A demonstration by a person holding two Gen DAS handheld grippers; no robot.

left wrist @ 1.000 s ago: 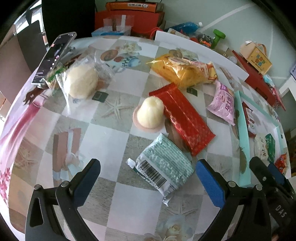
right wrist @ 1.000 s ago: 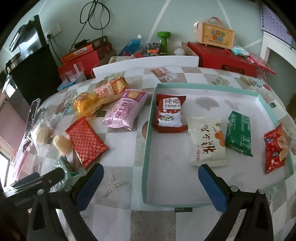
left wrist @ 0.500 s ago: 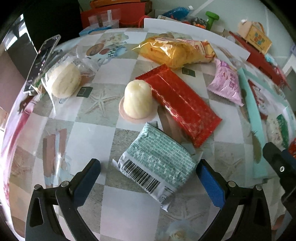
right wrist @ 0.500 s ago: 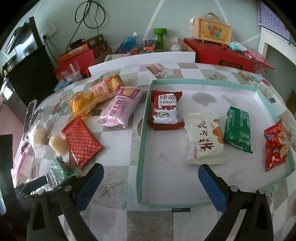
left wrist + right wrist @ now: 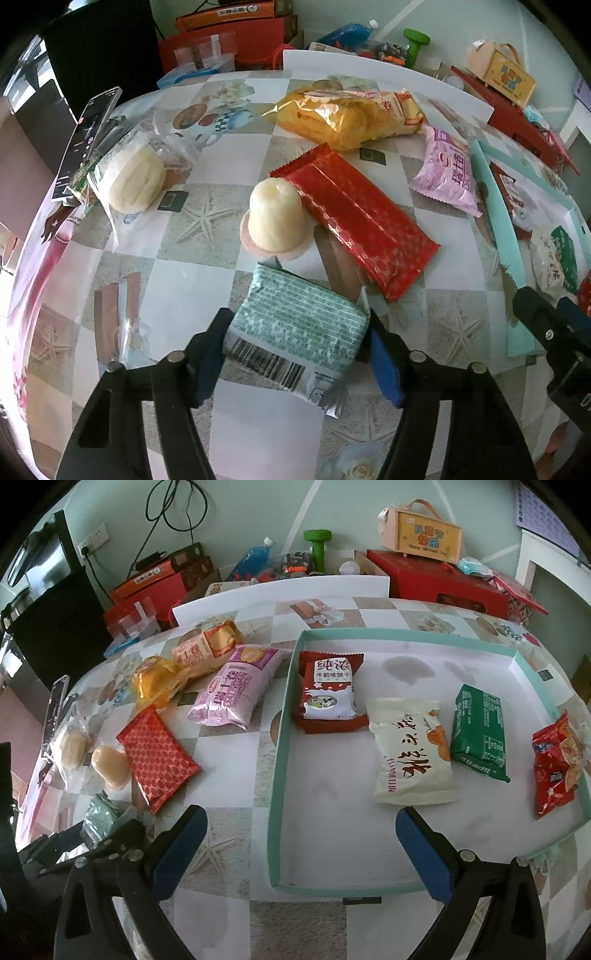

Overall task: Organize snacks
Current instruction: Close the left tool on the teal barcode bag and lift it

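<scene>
Four packets (image 5: 410, 753) lie in the tray (image 5: 275, 790); left tool (image 5: 295, 354) closing around a green packet (image 5: 295, 325).

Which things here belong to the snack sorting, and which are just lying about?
Job:
- left tool, closing on the pale green packet
- red packet
- jelly cup
- pink packet
- yellow bag
- tray, four packets inside

Lying about:
- phone
- green dumbbell
- red box
- blue bottle

free: bare bench (image 5: 229, 834) lying open at lower centre, left of tray (image 5: 275, 801) | blocked: red packet (image 5: 157, 757) and jelly cup (image 5: 110, 768) crowding left of frame
</scene>
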